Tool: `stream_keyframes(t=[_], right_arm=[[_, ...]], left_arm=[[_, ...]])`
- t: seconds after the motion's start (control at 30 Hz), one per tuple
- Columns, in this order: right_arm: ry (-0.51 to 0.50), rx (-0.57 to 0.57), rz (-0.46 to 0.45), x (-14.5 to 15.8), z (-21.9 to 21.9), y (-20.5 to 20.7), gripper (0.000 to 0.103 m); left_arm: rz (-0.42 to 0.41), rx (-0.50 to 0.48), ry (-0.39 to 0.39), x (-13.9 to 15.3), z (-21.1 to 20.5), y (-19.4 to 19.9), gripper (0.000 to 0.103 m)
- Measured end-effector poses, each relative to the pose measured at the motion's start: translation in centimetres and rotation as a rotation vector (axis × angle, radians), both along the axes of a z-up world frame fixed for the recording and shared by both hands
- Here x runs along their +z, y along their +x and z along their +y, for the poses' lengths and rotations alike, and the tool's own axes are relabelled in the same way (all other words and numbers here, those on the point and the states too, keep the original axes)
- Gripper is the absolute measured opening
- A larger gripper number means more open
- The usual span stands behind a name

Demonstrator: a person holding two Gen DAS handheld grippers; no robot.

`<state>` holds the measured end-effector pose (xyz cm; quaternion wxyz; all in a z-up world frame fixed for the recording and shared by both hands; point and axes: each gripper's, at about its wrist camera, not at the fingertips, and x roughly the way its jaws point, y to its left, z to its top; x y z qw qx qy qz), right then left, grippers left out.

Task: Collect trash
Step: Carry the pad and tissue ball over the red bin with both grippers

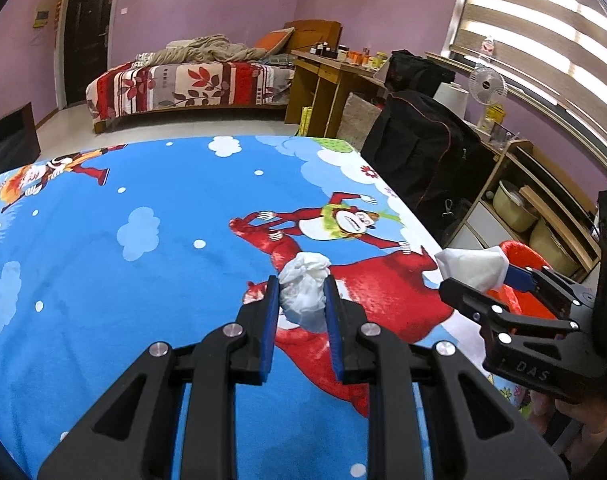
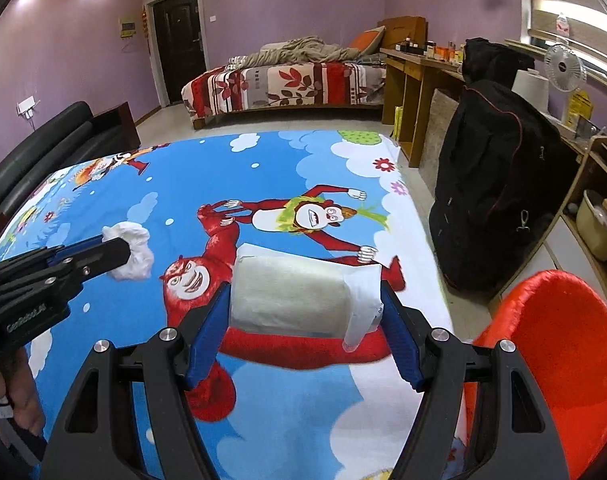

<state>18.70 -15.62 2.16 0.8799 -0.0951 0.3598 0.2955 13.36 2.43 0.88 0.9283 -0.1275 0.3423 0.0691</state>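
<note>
My left gripper is shut on a crumpled white tissue ball and holds it just above the blue cartoon-print table cover. The tissue ball also shows in the right wrist view, pinched in the left gripper. My right gripper is shut on a white tissue packet with a loose wrapper end at its right. The packet in the right gripper shows at the right of the left wrist view. A red bin stands beside the table's right edge, close to the right gripper.
A black bag stands on the floor to the right of the table. Wooden shelves with pots lie behind the bin. A bed and desk are at the back, a black sofa at the left.
</note>
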Motion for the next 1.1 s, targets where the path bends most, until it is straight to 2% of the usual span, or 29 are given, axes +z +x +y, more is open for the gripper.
stream_keyframes(t=[0.4,0.67,1.1], right_arm=[[0.015,-0.033,0.0,0.5,-4.3,-2.3,0.068],[0.032,-0.05,-0.013,1.0,-6.5,-3.4,0.068],[0.052,-0.12,-0.023,1.4,-11.7,-3.7,0.068]], left_arm=[[0.012,-0.088,0.005,0.3,-3.7,-0.8,0.022],[0.023,-0.152,0.036,0.6,-6.5,-0.9,0.022],[0.041,-0.24,0.054,1.0,-10.2,-0.6,0.022]])
